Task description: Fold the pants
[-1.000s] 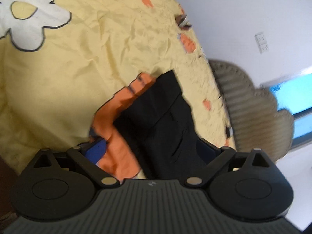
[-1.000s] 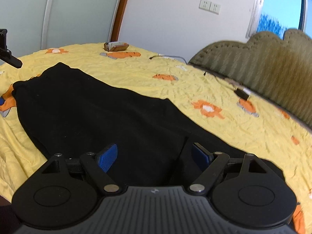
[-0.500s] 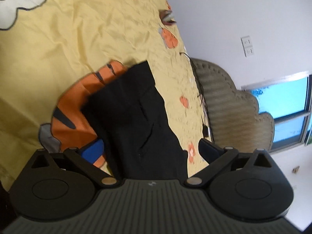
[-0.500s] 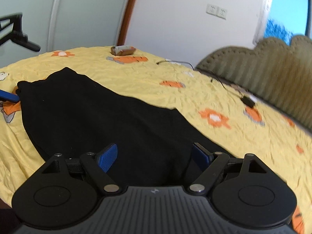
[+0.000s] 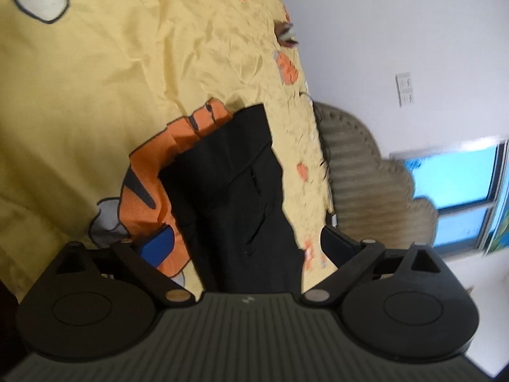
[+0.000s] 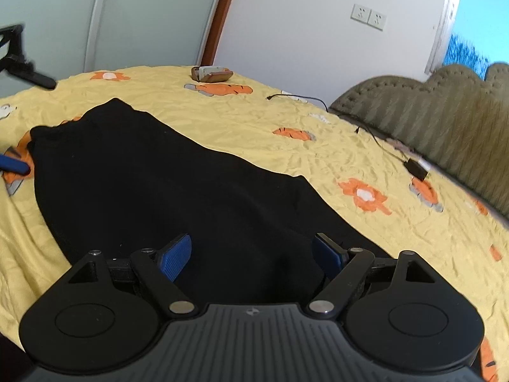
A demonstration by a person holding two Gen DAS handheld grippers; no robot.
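Observation:
Black pants point(image 6: 152, 175) lie flat and stretched out on a yellow bed sheet point(image 6: 241, 117) with orange tiger prints. In the right wrist view my right gripper point(image 6: 253, 254) is open, low over the near leg end, with its blue pads point(image 6: 176, 256) apart on either side of the cloth. In the left wrist view my left gripper point(image 5: 248, 245) is open too, at the waistband end of the pants point(image 5: 235, 197), and the fabric lies between its spread fingers without being pinched. One blue left fingertip point(image 6: 14, 167) shows beside the far waistband.
A padded olive headboard point(image 6: 429, 121) borders the bed on the right, with a black charger and cable point(image 6: 416, 168) on the sheet before it. A small brown case point(image 6: 211, 74) sits at the far edge. A black stand point(image 6: 19, 67) juts in at the left.
The left wrist view has rolled and shifted slightly over the waistband. The pants have not moved, and both grippers stay open. The right view has barely shifted.

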